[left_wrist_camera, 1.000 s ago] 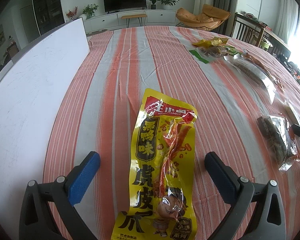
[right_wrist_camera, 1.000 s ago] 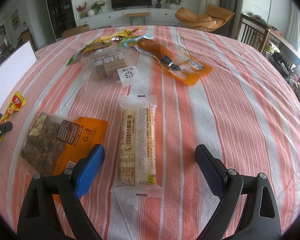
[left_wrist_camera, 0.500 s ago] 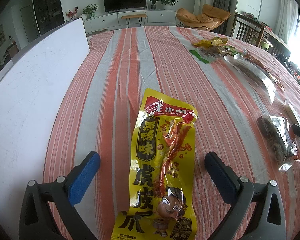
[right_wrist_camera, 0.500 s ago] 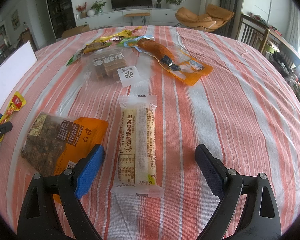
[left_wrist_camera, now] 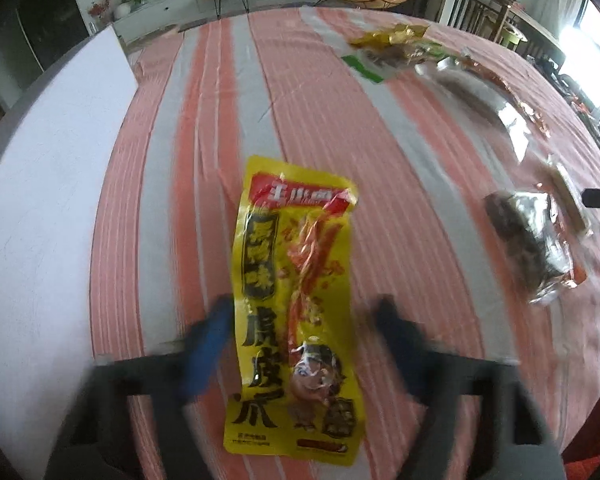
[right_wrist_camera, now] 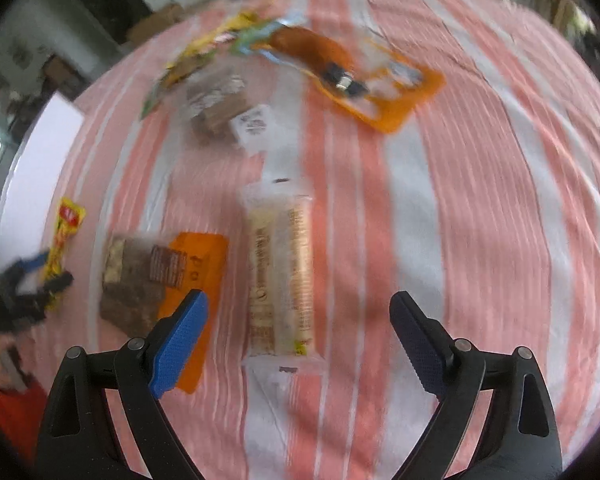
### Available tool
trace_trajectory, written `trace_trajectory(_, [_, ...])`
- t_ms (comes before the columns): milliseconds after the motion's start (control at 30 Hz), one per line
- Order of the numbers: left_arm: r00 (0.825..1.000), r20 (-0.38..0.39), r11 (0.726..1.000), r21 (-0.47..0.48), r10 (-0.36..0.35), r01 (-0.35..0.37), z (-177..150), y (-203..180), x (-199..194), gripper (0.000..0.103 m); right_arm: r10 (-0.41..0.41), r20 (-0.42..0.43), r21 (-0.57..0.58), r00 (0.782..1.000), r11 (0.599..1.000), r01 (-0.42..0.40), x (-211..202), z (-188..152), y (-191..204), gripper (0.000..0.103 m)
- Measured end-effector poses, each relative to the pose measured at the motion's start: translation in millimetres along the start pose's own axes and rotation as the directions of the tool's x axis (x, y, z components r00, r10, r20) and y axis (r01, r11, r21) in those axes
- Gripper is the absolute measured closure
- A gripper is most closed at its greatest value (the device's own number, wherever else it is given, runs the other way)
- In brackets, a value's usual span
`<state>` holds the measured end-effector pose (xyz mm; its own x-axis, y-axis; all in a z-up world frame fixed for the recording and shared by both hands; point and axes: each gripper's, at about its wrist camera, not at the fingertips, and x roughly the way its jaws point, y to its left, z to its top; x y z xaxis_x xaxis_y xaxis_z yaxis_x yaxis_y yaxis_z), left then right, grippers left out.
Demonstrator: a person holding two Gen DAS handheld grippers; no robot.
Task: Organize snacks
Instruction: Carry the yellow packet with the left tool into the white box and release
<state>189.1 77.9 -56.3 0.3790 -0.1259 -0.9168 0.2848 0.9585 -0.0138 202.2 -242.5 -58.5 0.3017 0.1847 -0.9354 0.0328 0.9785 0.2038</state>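
On the striped tablecloth (left_wrist_camera: 380,128) lies a yellow snack packet (left_wrist_camera: 296,280), lengthwise between the fingers of my left gripper (left_wrist_camera: 300,340). Its jaws are closing and blurred. The blue left pad (left_wrist_camera: 208,344) meets the packet's edge, while the right pad stands a little off it. The right wrist view shows that gripper (right_wrist_camera: 32,280) at the far left, straddling the yellow packet (right_wrist_camera: 64,236). My right gripper (right_wrist_camera: 298,300) hangs open over a long pale snack packet (right_wrist_camera: 280,272), its pads well clear of both sides.
A white board (left_wrist_camera: 52,200) lies along the table's left side. A brown and orange packet (right_wrist_camera: 152,276) sits left of the pale one. Farther off are a clear pack of brown blocks (right_wrist_camera: 220,108), an orange pouch (right_wrist_camera: 356,80) and several small packets (left_wrist_camera: 396,48).
The left jaws have come in from wide open to the yellow packet's sides, and that gripper tipped down. The right gripper shifted and tilted, its view now blurred, jaws unchanged.
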Motion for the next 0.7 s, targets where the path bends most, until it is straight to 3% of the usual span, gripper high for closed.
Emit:
trace_trajectory(167, [0.997, 0.029, 0.994, -0.084, -0.065, 0.067, -3, 9, -9, 0.060, -0.089, -0.043, -0.095, 0.995, 0.992, 0.084, 13, 12, 27, 0.013])
trace_trajectory(233, [0.992, 0.054, 0.985, -0.125, -0.113, 0.119, -10, 16, -16, 0.061, -0.157, -0.037, -0.162, 0.987, 0.975, 0.149, 23, 10, 43, 0.046])
trace_trajectory(267, [0.990, 0.069, 0.980, -0.144, -0.126, 0.135, -15, 20, -21, 0.061, -0.214, -0.006, -0.189, 0.977, 0.960, 0.209, 23, 9, 48, 0.072])
trace_trajectory(333, [0.984, 0.101, 0.970, -0.181, -0.148, 0.165, -23, 27, -32, 0.061, -0.185, -0.034, -0.145, 0.982, 0.973, 0.178, 25, 11, 47, 0.071])
trace_trajectory(433, [0.960, 0.177, 0.941, -0.225, -0.215, 0.252, -34, 36, -56, 0.061, -0.180, 0.015, -0.114, 0.984, 0.977, 0.181, 12, 12, 45, 0.071])
trace_trajectory(600, [0.895, 0.320, 0.879, -0.261, -0.311, 0.399, -36, 51, -105, 0.061, -0.052, 0.091, -0.090, 0.995, 0.994, 0.061, -28, 16, 65, 0.071])
trace_trajectory(700, [0.857, 0.414, 0.857, -0.271, -0.306, 0.438, -35, 79, -149, 0.061, 0.075, 0.134, -0.139, 0.988, 0.989, -0.056, -61, 26, 108, 0.071])
